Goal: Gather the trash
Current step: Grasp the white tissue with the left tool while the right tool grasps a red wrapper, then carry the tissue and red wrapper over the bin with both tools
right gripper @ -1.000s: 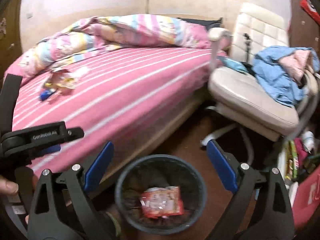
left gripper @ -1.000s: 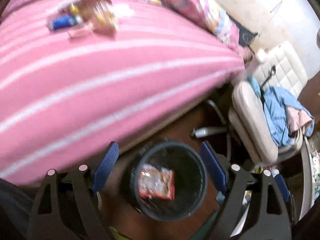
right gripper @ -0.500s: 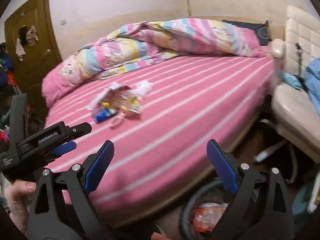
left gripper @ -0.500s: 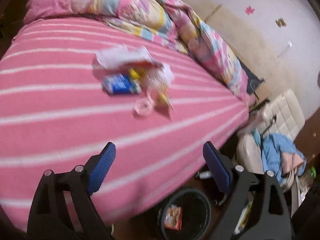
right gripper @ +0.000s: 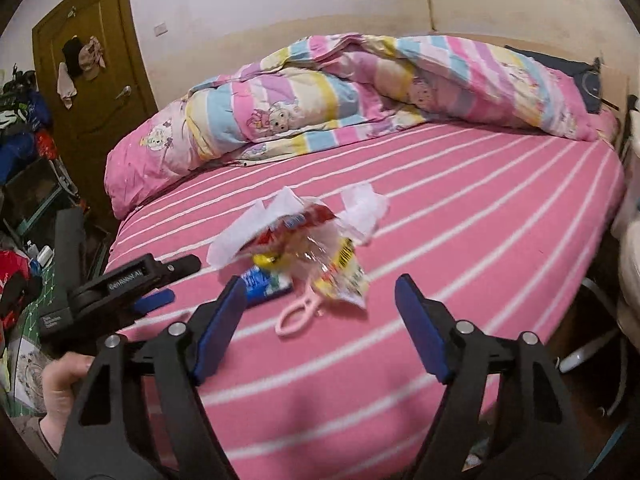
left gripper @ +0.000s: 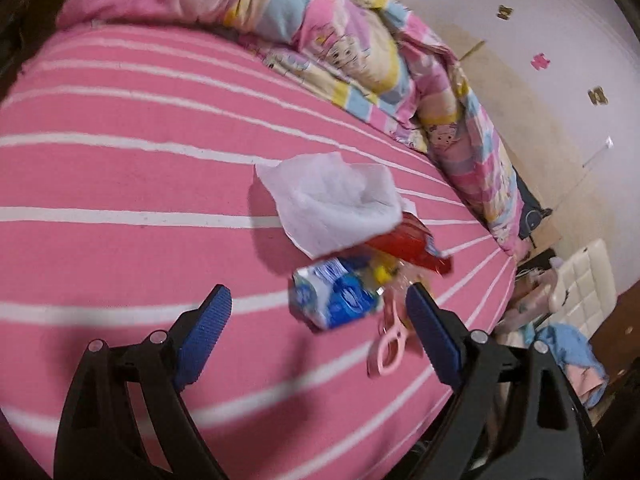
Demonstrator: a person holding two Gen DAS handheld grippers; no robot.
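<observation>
Here, both hand-held grippers [left gripper: 318, 312] [right gripper: 320, 304] angled bedward

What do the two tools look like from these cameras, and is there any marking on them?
Both the left tool and right tool have black, cut-out plastic arms with silver rivets and ribbed blue pads. Seen side-on in the right wrist view, the left tool's black body bears white lettering, too blurred to read. No cables or sleeve show.

A rumpled pastel quilt [right gripper: 360, 92] lies along the far side of the pink striped bed [right gripper: 460, 216], near a brown door [right gripper: 92, 68].
</observation>
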